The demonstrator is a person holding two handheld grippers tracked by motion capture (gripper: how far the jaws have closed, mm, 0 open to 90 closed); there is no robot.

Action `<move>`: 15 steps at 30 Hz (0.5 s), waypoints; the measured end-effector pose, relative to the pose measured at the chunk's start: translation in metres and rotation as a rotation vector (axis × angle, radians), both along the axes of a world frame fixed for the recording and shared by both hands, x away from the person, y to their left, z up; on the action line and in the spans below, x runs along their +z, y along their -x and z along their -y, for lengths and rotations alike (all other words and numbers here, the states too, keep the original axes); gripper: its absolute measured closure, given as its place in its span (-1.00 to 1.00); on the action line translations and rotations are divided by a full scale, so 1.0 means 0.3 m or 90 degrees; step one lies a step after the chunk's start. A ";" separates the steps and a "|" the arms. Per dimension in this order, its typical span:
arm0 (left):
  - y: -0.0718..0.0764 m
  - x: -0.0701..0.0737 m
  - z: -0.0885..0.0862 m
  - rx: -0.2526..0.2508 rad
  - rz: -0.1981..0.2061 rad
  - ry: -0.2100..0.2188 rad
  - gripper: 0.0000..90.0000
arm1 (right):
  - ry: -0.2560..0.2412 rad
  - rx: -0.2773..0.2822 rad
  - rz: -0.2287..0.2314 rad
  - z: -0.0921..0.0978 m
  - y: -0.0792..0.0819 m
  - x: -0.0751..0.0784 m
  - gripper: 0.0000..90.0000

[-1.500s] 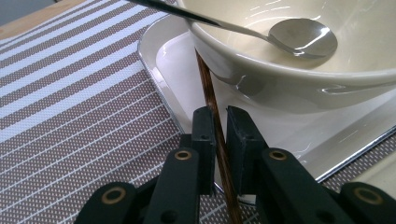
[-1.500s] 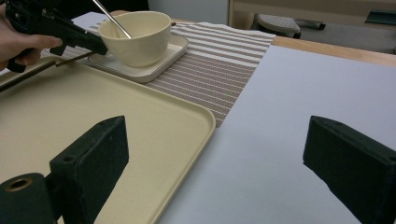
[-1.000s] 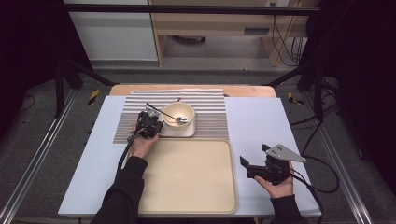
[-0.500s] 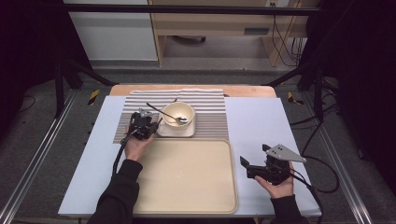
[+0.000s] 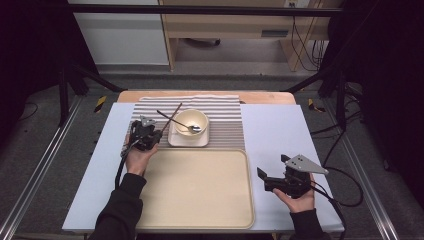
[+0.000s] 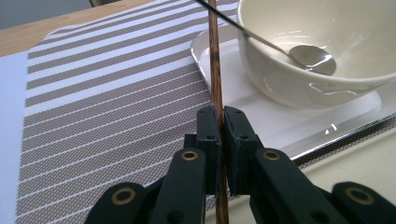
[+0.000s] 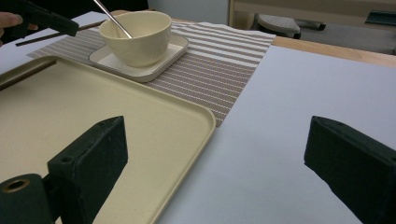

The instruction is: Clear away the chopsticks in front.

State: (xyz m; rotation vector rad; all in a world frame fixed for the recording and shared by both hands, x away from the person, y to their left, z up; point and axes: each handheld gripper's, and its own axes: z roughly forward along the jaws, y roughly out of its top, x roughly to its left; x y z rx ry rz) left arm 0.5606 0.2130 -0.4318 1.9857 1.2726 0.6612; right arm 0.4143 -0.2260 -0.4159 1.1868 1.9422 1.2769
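At the left of the high view the left gripper sits over the striped placemat, just beside the small square plate, with the person's left hand wrapped around its body. Its fingers are closed tight on a thin brown chopstick, which passes between them and slants up and away toward the far side of the tabletop; in the left gripper view the stick runs just beside the plate's near corner. On that plate stands a cream bowl, and a metal spoon lies with its head inside the bowl and its dark handle leaning out over the rim, crossing the chopstick in the high view. In front of the placemat lies a wide beige tray, its far edge just beside the plate and the placemat's near edge. To the right of the tray, over the pale sheet covering the tabletop, the right gripper rests in the person's right hand, well apart from the bowl. Its fingers stand wide apart with nothing between them, pointing across the tray's corner toward the bowl.
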 end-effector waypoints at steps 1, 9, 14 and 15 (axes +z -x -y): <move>0.003 0.000 -0.007 0.002 0.002 0.002 0.90 | 0.000 0.000 0.000 0.000 0.000 0.000 -0.85; 0.036 0.014 -0.049 0.013 0.010 -0.003 0.89 | -0.001 0.000 0.000 0.000 0.001 0.001 -0.86; 0.066 0.022 -0.070 0.020 0.018 0.004 0.90 | -0.002 -0.001 0.001 0.000 0.002 0.001 -0.86; 0.076 0.021 -0.075 0.021 0.020 0.006 0.89 | -0.004 0.000 0.000 0.000 0.002 0.002 -0.86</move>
